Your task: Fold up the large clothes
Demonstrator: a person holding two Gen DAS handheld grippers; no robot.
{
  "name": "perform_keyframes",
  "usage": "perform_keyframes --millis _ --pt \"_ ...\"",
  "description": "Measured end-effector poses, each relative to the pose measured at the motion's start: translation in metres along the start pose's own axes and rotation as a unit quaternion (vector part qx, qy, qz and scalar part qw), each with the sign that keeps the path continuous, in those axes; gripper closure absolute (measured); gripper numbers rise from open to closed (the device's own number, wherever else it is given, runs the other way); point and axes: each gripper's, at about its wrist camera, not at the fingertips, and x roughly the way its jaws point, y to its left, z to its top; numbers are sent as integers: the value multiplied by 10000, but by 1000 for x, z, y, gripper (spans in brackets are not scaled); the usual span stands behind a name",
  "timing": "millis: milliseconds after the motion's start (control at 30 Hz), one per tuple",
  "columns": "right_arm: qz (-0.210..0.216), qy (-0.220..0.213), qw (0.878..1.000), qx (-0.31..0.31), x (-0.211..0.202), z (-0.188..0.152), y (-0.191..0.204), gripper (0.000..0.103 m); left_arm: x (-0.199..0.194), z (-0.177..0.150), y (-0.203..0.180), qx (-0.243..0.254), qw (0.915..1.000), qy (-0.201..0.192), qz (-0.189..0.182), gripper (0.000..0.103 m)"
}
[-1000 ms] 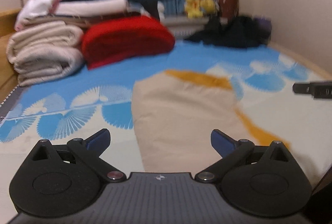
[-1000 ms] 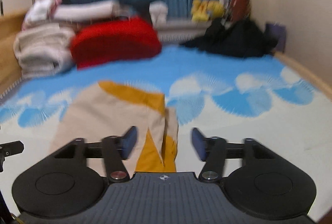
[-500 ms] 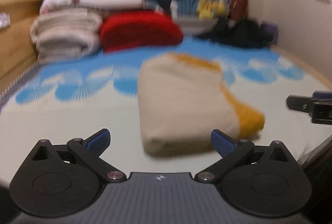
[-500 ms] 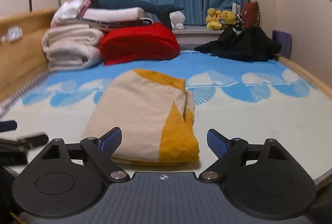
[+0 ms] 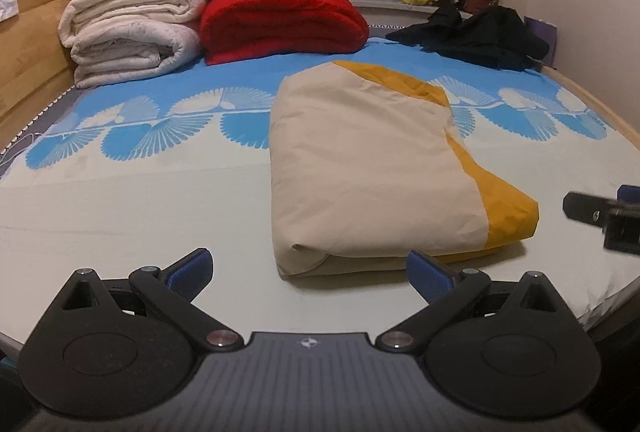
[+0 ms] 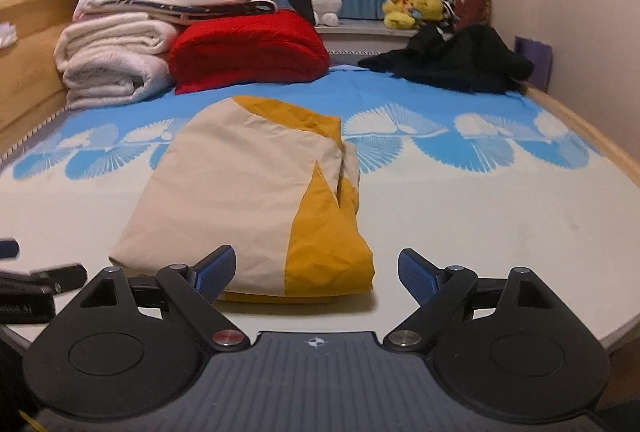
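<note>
Warm, dim indoor light, overhead source out of frame. Soft short shadow under near edge of folded cloth. Strong fisheye bending: bed edges curve, dark vignette in corners. Left view: right gripper at right edge motion-blurred. Right view: left gripper blurred likewise. Mild noise, no glare.

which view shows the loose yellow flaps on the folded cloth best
Right wrist view: the folded beige-and-yellow cloth shows its yellow side and loose layered edges. Left wrist view shows mostly beige top, only a yellow strip.
</note>
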Motion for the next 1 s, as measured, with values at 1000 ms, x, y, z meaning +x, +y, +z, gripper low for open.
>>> perform_keyframes --millis 1000 --pt "159 21 9998 -155 -2 -2 6 14 -5 0 -3 -129 9994 -178 -259 0"
